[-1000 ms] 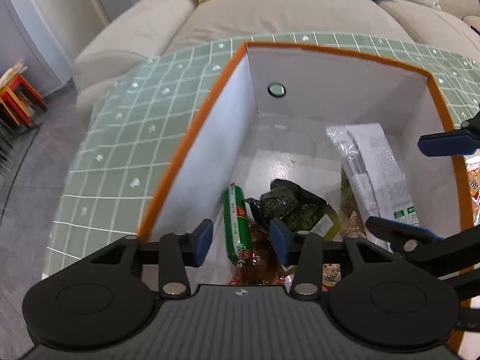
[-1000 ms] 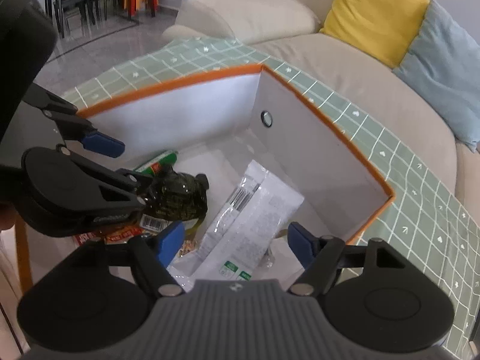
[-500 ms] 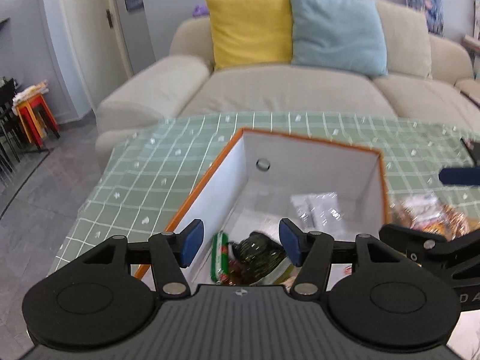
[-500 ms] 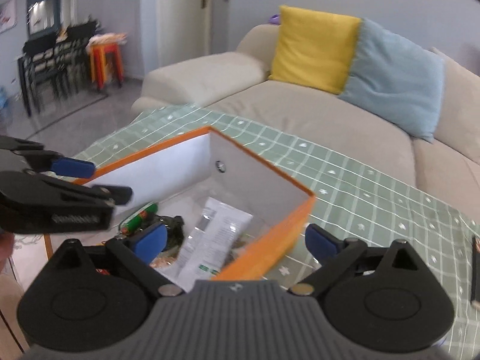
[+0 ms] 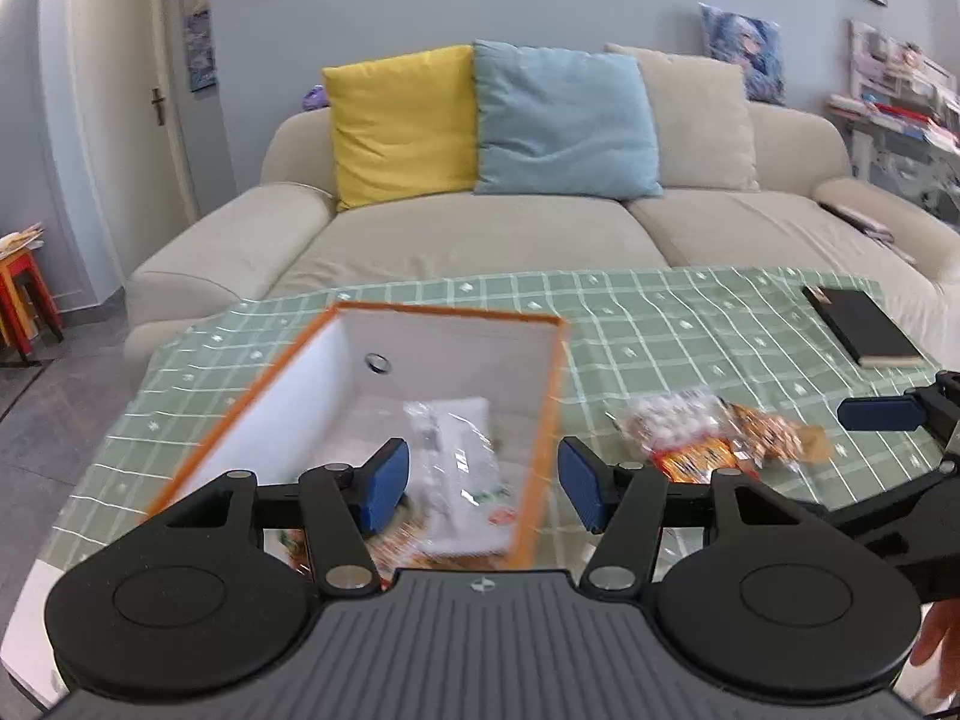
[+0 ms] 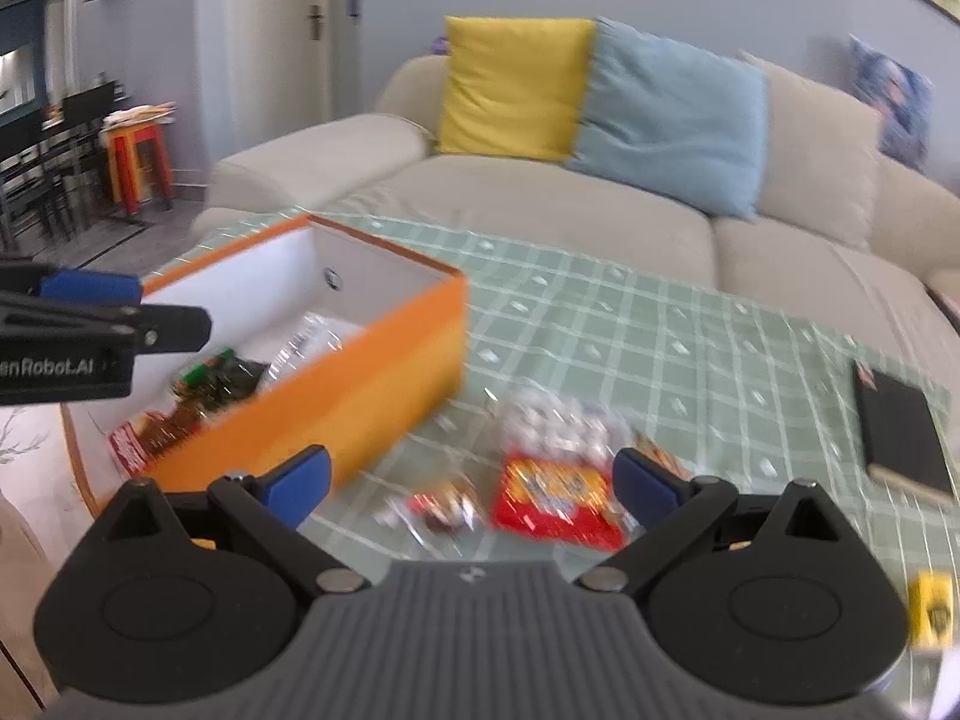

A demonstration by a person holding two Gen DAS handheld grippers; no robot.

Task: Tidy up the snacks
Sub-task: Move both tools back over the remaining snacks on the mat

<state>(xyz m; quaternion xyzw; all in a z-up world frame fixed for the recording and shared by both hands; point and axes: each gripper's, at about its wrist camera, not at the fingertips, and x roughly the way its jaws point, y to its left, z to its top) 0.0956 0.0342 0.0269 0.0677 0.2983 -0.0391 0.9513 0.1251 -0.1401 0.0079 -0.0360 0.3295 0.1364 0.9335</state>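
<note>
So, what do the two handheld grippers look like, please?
Both are matt black plastic. The left gripper and the right gripper each have a ribbed grey body, two round black discs, silver pivot screws and blue rectangular finger pads. White lettering ending "Robot.AI" marks the left one's side. No cables show.

the print on the snack packets (image 6: 555,495) beside the orange box (image 6: 360,384) is smeared by motion, so no label can be read. the small wrapped piece (image 6: 441,510) near them is too blurred to name. inside the box, the near wall hides the lower part of the packets (image 5: 459,468). a yellow item (image 6: 930,609) at the right is unclear. a hand (image 5: 942,639) is cut by the picture's edge. the black book (image 6: 903,435) shows no readable title.
</note>
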